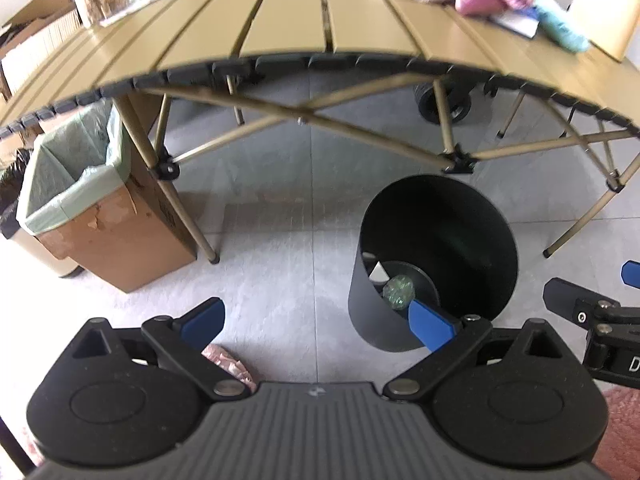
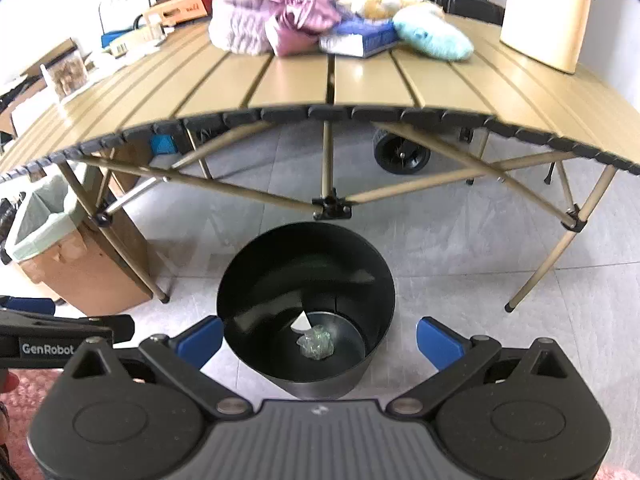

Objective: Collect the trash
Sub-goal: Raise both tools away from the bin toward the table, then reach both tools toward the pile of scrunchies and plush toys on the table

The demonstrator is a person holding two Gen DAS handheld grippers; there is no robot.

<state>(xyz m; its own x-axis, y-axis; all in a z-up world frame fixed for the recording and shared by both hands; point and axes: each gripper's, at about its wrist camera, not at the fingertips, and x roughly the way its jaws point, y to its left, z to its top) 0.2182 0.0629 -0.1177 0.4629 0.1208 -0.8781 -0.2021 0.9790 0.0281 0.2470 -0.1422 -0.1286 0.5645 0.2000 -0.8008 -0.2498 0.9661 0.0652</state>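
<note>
Left gripper [image 1: 318,326] and right gripper [image 2: 320,338] both spread wide, nothing held. Just ahead on the floor, a black bin [image 2: 306,292] — inside it, at the bottom, a crumpled greenish wad [image 2: 316,343] beside a white scrap [image 2: 301,323]. Beyond stands a slatted table [image 2: 360,84] — cluttered at its far edge.
</note>
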